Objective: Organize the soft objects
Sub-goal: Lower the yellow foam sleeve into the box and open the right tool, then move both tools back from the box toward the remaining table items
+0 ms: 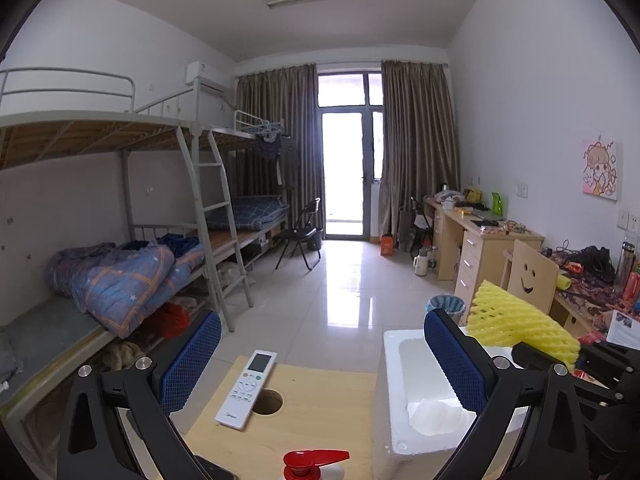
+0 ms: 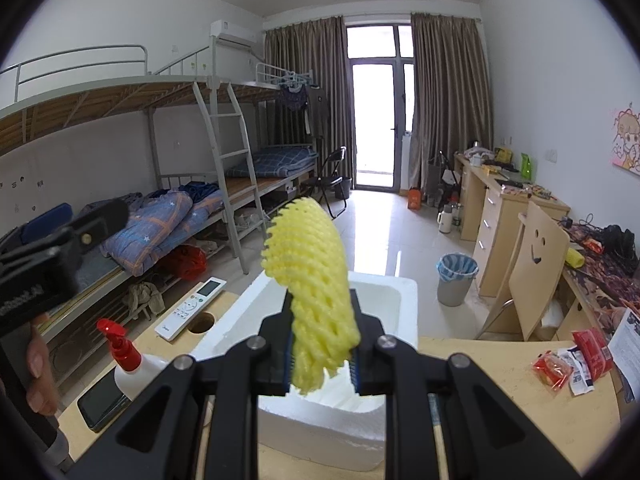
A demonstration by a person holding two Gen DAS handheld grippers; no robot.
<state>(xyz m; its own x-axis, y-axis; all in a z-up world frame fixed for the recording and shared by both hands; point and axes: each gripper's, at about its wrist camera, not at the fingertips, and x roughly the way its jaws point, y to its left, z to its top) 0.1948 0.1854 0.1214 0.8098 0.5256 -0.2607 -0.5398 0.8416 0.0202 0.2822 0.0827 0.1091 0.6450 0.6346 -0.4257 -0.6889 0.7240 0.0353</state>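
A yellow foam net sleeve (image 2: 316,292) stands upright between the blue pads of my right gripper (image 2: 320,356), which is shut on its lower part. It hangs over the open white foam box (image 2: 384,292) on the wooden table. In the left wrist view the same yellow sleeve (image 1: 520,324) sits above the far right rim of the box (image 1: 396,400). A white foam net piece (image 1: 434,416) lies inside the box. My left gripper (image 1: 324,364) is open with nothing between its pads, pointing over the table left of the box.
A white remote (image 1: 248,388) lies beside a round hole in the tabletop (image 1: 320,412). A red-capped spray bottle (image 2: 128,360) and a dark phone (image 2: 102,400) sit at the near left. Snack packets (image 2: 572,356) lie right. A bin (image 2: 456,276) and chair (image 2: 536,268) stand beyond.
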